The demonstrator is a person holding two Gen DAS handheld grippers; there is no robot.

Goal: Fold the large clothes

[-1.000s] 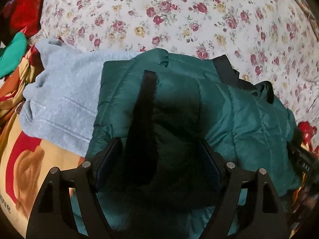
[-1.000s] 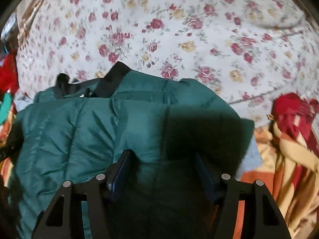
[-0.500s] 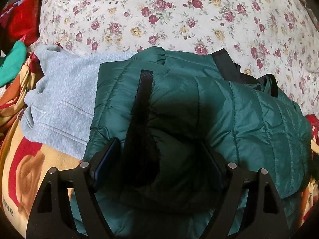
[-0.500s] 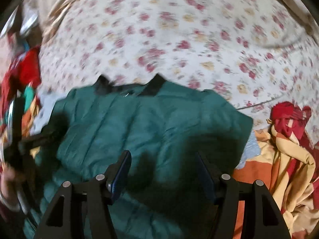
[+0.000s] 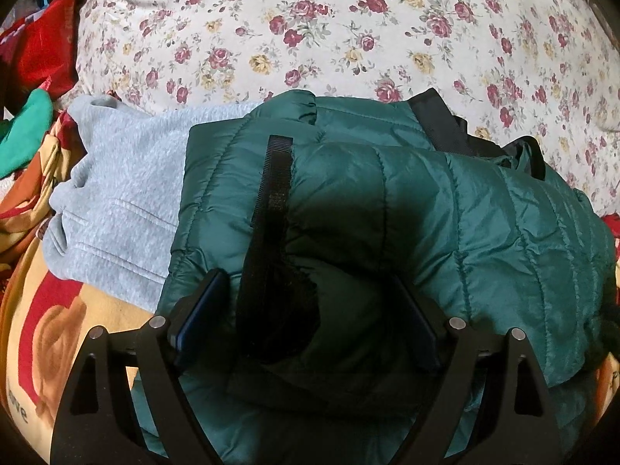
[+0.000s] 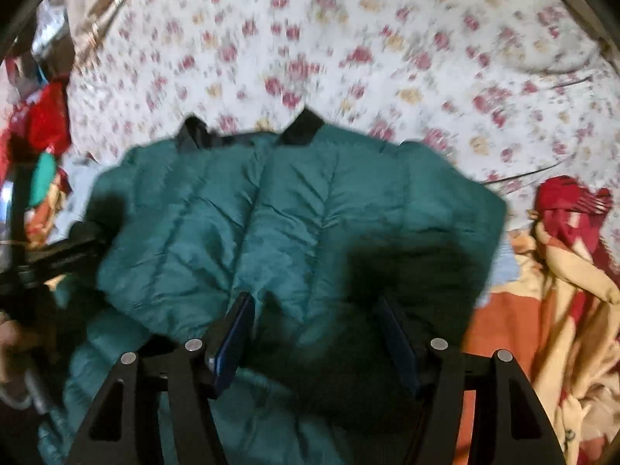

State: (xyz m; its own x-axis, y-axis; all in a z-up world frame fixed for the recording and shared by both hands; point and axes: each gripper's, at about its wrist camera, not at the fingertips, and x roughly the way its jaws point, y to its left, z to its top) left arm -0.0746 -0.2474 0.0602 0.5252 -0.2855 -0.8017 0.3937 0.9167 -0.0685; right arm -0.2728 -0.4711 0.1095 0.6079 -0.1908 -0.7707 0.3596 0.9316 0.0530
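Green quilted jacket [image 5: 445,209], folded, on floral bedsheet [image 5: 348,31]; black zipper strip toward 12 o'clock. Grey sweatshirt [image 5: 116,193] underneath, protruding at 9 o'clock. Left gripper [image 5: 306,317]: fingers spread wide over jacket's near edge, gripping nothing. Right gripper [image 6: 314,329]: view blurred, fingers wide apart above jacket, holding nothing. Orange-and-cream blanket [image 6: 542,329] at 3 o'clock. Red cloth [image 5: 42,50] at 10 o'clock.

Glossy quilted jacket [image 5: 484,209]; fuzzy matt grey sweatshirt [image 5: 124,193].
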